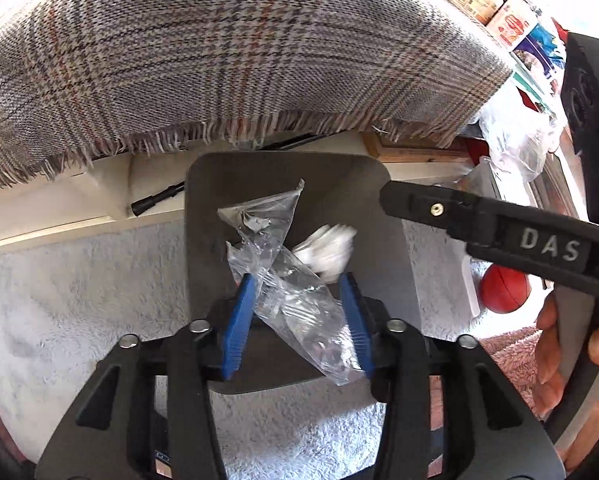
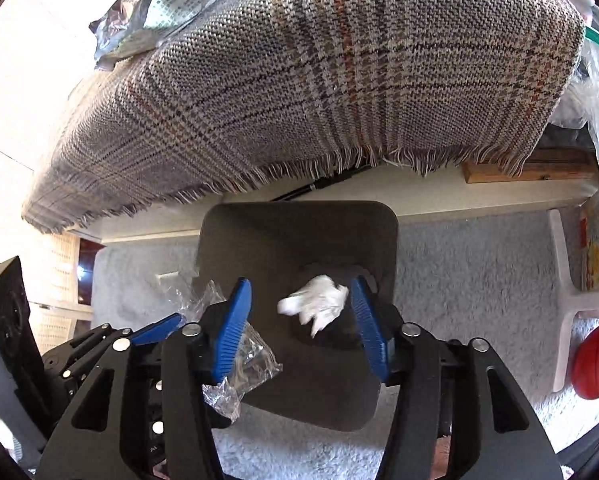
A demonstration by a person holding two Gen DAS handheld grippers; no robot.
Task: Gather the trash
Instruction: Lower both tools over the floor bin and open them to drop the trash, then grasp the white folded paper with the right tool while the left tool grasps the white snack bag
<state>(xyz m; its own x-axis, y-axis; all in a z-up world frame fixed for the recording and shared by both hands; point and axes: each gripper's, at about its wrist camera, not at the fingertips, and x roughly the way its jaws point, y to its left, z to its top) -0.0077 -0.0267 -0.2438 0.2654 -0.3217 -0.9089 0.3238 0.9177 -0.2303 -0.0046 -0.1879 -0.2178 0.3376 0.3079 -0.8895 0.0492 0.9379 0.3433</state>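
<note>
While both of my claws hang over the dark grey bin (image 2: 299,240) on the pale shag carpet (image 1: 79,300), my left gripper (image 1: 297,292) stands spread, a clear plastic wrapper (image 1: 275,264) lying between its blue pads (image 1: 239,320); whether they press it I cannot tell. Featherlight, crinkly and slick, it looks best pinched across its bunched middle. My right gripper (image 2: 299,308) is spread too, a crumpled white tissue (image 2: 319,308) blurred between its pads above the bin's opening: soft, weightless, compressible. A fringed plaid blanket (image 2: 299,80) drapes the far side.
</note>
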